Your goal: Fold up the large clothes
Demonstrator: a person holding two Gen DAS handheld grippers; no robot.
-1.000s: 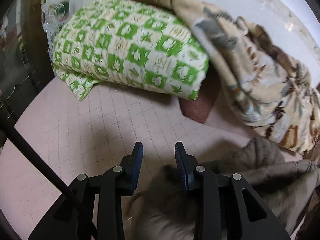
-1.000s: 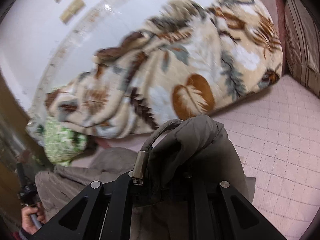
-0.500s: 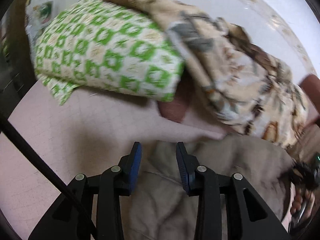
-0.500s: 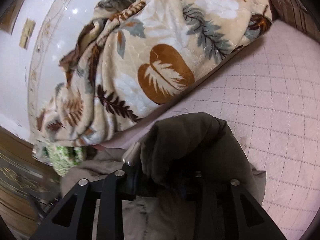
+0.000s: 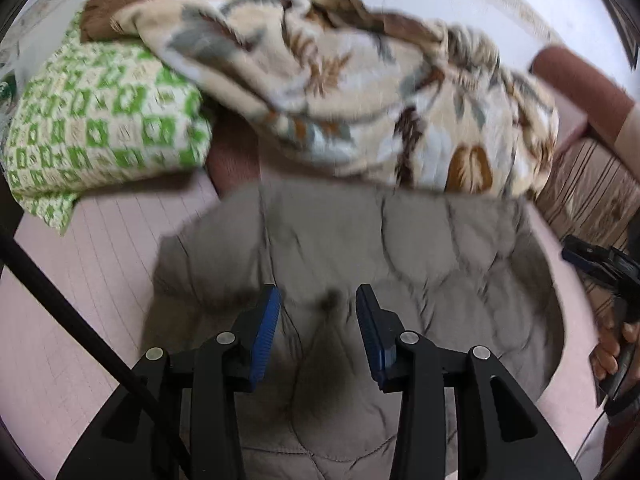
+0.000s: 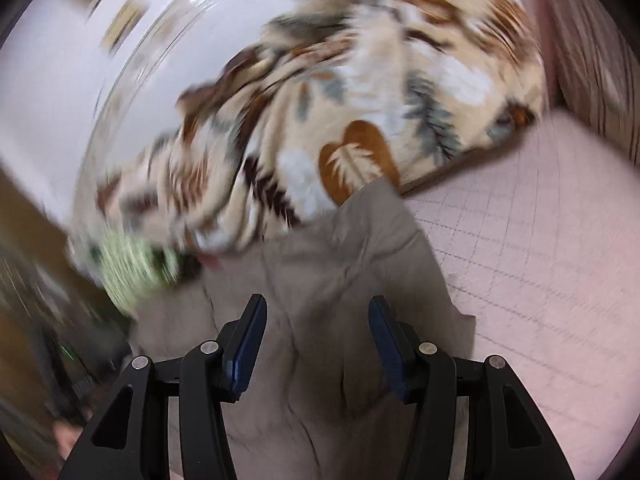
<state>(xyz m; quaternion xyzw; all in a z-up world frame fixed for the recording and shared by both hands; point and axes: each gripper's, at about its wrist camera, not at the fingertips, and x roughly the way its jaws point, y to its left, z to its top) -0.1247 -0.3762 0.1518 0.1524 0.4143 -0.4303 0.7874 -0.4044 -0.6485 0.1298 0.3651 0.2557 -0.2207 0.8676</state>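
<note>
- Left gripper [image 5: 316,300]: jaws opening, nothing pinched, poised over the grey quilted jacket [image 5: 360,248].
- Right gripper [image 6: 318,312]: jaws opening, released, jacket cloth beneath, untouched by the pads.
- Jacket lies spread on the pink quilted bed [image 5: 80,280], far edge touching the leaf-print blanket [image 5: 360,100].
- Green checked pillow [image 5: 100,128] at the bed's far left, blanket overlapping it.

Jacket [image 5: 360,248] spread on bed cover [image 5: 80,288], near side, under both your grippers. Blanket [image 5: 360,100] heaped just beyond jacket, its near edge touching jacket's far edge. Pillow [image 5: 100,120] far left, blanket's left end lying over its right side. Cushion [image 5: 592,192] far right, beside blanket. Wall [image 6: 60,80] behind blanket and pillow.
</note>
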